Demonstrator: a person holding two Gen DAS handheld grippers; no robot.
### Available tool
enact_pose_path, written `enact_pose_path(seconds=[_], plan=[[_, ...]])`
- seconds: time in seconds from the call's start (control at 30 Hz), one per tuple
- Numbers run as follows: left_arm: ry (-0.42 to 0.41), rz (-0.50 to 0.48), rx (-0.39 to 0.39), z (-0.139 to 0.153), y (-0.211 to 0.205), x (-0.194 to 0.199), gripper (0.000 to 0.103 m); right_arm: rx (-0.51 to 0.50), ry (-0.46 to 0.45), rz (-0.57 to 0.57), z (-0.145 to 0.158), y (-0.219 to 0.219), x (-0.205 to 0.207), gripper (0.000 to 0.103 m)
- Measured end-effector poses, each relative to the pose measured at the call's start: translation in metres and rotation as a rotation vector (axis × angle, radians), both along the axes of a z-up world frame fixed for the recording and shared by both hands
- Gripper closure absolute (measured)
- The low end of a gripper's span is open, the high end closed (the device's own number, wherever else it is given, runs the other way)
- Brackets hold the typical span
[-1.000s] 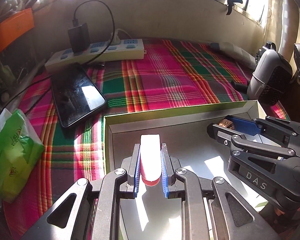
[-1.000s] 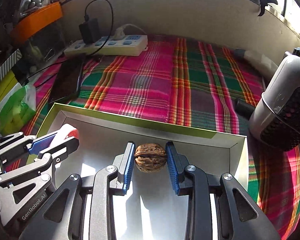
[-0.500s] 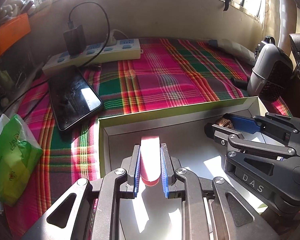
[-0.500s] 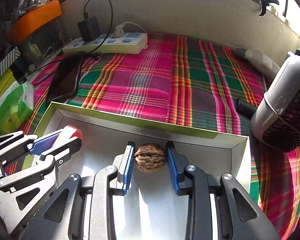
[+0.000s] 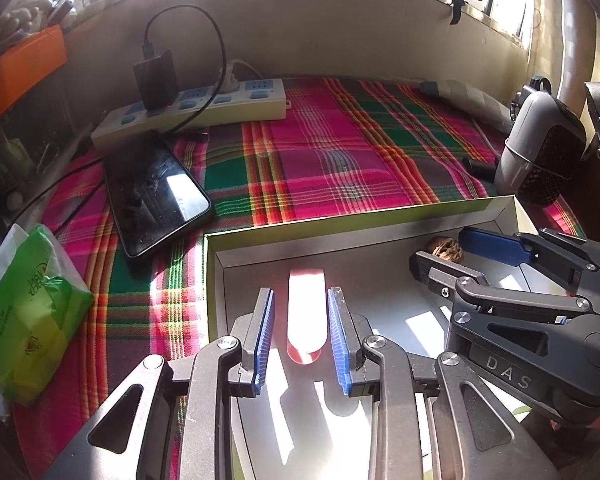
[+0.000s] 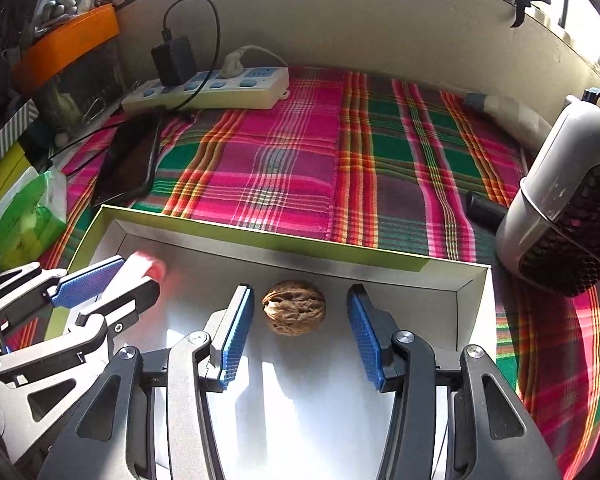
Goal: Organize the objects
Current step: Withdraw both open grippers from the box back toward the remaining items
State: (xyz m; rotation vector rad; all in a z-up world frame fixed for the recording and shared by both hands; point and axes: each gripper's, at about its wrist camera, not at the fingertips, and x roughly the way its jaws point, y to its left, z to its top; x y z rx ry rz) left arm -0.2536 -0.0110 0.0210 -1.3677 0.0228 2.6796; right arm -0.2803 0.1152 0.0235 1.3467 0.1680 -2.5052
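A white box with a green rim (image 5: 340,224) (image 6: 260,236) lies on the plaid cloth. My left gripper (image 5: 301,332) is open, with a white and red capsule-shaped object (image 5: 306,316) lying on the box floor between its blue pads, gaps on both sides. My right gripper (image 6: 300,324) is open around a brown walnut (image 6: 294,307) resting on the box floor, not touching either pad. Each gripper shows in the other's view: the right gripper (image 5: 460,254), the left gripper (image 6: 112,282).
A black phone (image 5: 154,192), a white power strip (image 5: 192,114) with a black charger, and a green tissue pack (image 5: 28,316) lie to the left. A grey heater (image 6: 568,208) stands right of the box. An orange bin (image 6: 68,44) sits far left.
Both grippers opened. The left let go of the white and red object, the right let go of the walnut; both objects now rest on the box floor.
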Motion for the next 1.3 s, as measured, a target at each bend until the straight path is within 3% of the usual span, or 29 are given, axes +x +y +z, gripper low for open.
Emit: enact_pose_path(seconds=[0.6,1.3], plan=[[0.041,-0.005,0.023,0.022,-0.003,0.041,0.077,-0.045,0.040,-0.022,0.021,0.015,0.038,0.053],[0.096,0.000,0.060,0.035,-0.014,0.114,0.077,-0.088,0.126,-0.051,0.040,0.043,0.116,0.053]])
